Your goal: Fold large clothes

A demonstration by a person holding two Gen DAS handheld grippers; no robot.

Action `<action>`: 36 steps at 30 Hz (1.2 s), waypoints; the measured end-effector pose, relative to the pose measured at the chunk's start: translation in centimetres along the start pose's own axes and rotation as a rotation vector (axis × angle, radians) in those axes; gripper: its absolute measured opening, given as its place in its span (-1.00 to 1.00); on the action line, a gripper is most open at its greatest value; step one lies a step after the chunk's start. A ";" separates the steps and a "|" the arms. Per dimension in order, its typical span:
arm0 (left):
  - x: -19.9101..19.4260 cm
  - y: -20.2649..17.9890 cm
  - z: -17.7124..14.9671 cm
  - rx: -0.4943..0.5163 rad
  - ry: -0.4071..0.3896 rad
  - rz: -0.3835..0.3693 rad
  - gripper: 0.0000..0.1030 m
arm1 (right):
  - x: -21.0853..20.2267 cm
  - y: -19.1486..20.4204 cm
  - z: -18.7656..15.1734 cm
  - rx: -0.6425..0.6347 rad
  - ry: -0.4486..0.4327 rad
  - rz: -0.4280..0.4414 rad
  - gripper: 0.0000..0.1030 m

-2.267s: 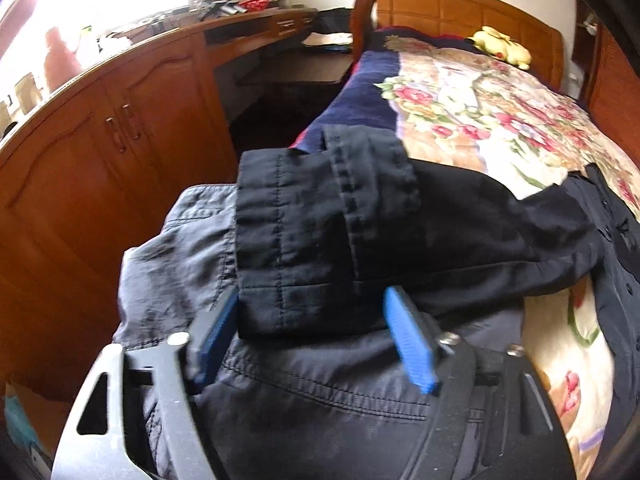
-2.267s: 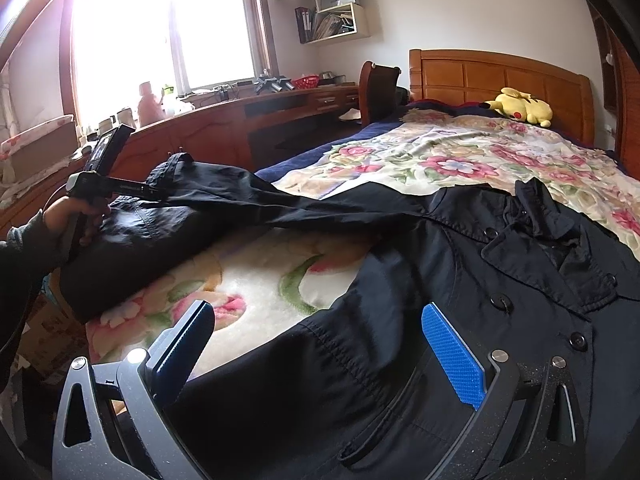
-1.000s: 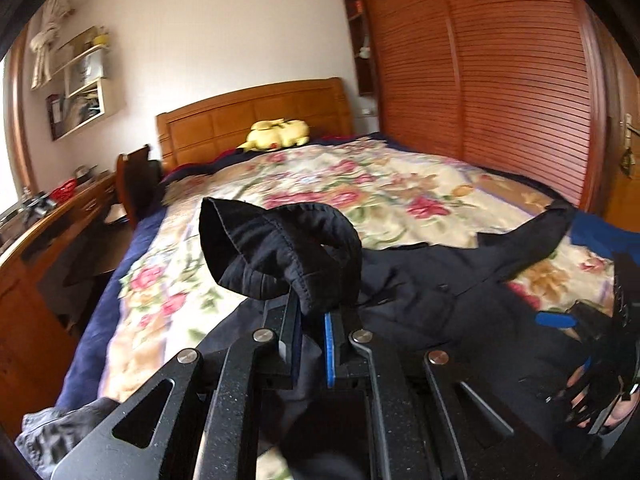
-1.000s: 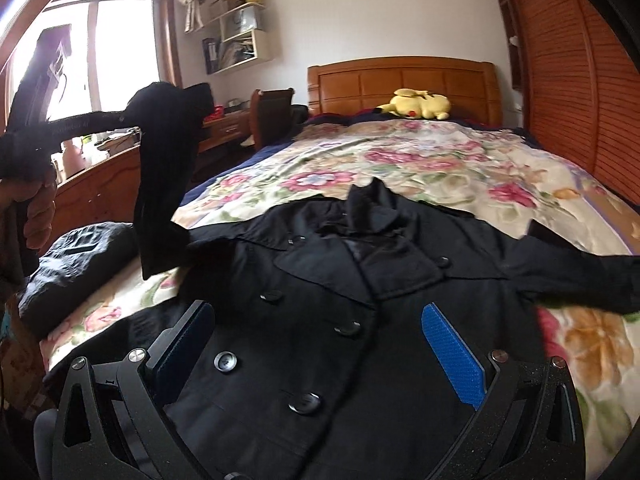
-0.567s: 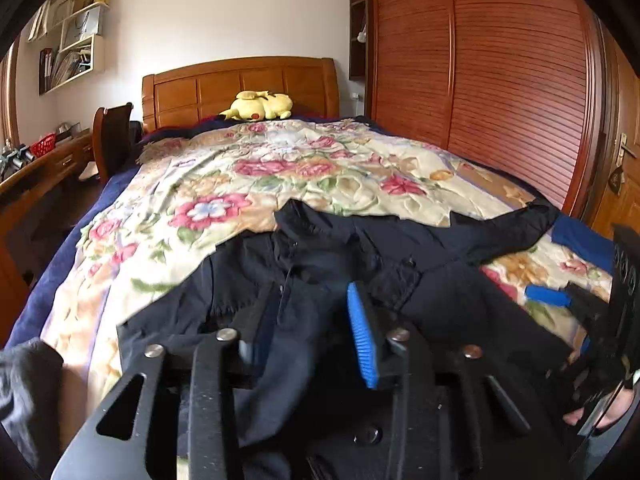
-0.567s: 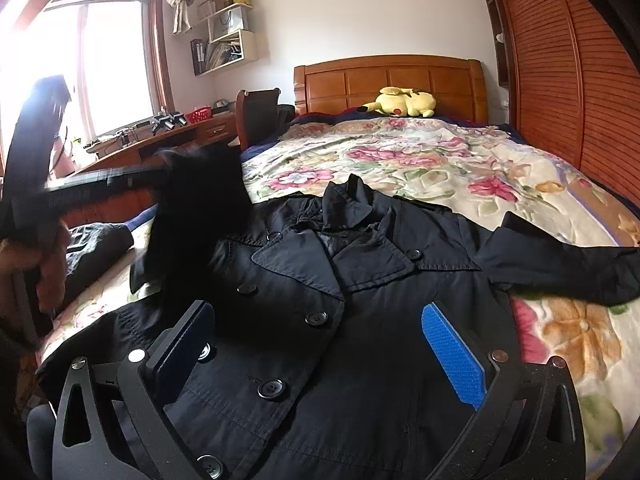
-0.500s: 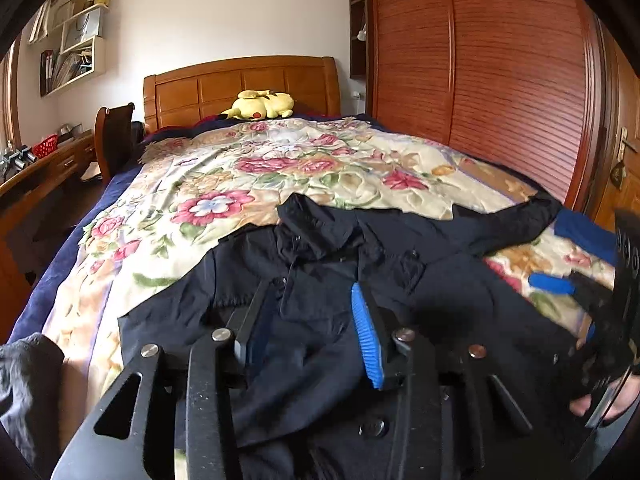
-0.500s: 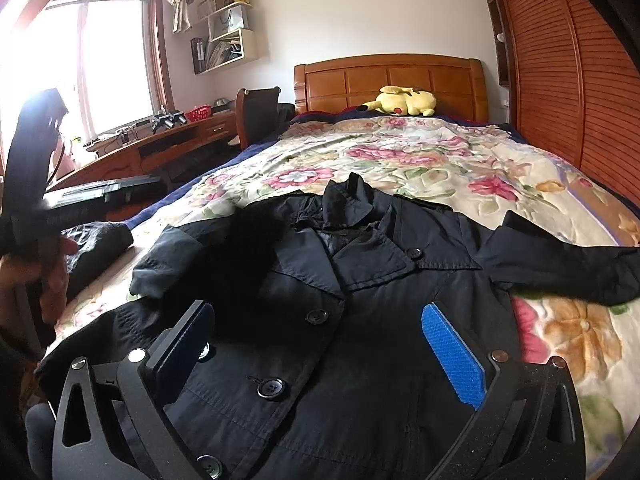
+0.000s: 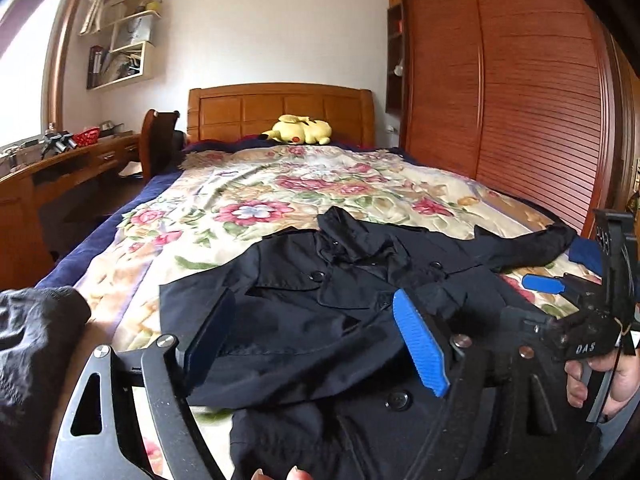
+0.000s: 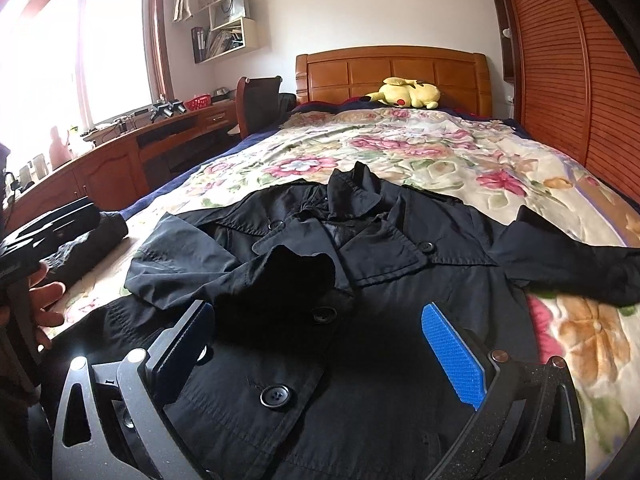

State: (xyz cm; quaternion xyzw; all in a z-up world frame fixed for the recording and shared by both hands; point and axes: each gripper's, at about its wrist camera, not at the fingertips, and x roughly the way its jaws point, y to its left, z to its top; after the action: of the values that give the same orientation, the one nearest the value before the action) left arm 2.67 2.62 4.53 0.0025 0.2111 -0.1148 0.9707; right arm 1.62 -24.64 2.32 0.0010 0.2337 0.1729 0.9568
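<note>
A large black double-breasted coat (image 10: 360,280) lies face up on the floral bedspread (image 10: 420,152), collar toward the headboard. Its left sleeve (image 10: 208,264) is folded across the chest. Its right sleeve (image 10: 568,260) stretches out to the right. My right gripper (image 10: 320,344) is open and empty, just above the coat's front. My left gripper (image 9: 316,344) is open and empty above the coat (image 9: 320,312) near its left side. The right gripper also shows at the right edge of the left wrist view (image 9: 552,284).
A dark grey folded garment (image 9: 32,340) lies at the bed's left edge. A yellow plush toy (image 10: 404,94) sits by the wooden headboard (image 10: 392,68). A wooden desk (image 10: 120,148) and chair (image 10: 256,100) stand left of the bed. A slatted wardrobe (image 9: 520,100) runs along the right.
My left gripper carried the coat's left sleeve up and over, let it go on the chest, then opened wide and drew back. The right gripper stayed open over the coat.
</note>
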 end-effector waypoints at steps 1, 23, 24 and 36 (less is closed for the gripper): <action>-0.1 0.3 -0.3 -0.012 0.000 -0.003 0.60 | 0.0 0.0 0.1 0.001 -0.004 0.000 1.00; 1.9 2.2 -4.2 -0.016 0.080 0.002 0.62 | 2.4 2.4 3.9 -0.117 -0.006 -0.005 0.58; 2.1 2.0 -4.3 -0.012 0.084 0.006 0.62 | 3.2 2.5 3.9 -0.127 0.010 -0.001 0.57; 2.4 1.3 -4.9 0.016 0.078 0.044 0.62 | 11.1 0.5 1.8 -0.101 0.252 0.089 0.27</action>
State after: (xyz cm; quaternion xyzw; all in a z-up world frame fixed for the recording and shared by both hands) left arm 3.04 3.62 -0.95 0.0195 0.2478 -0.0951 0.9639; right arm 11.50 -20.33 -1.03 -0.0584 0.3426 0.2253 0.9102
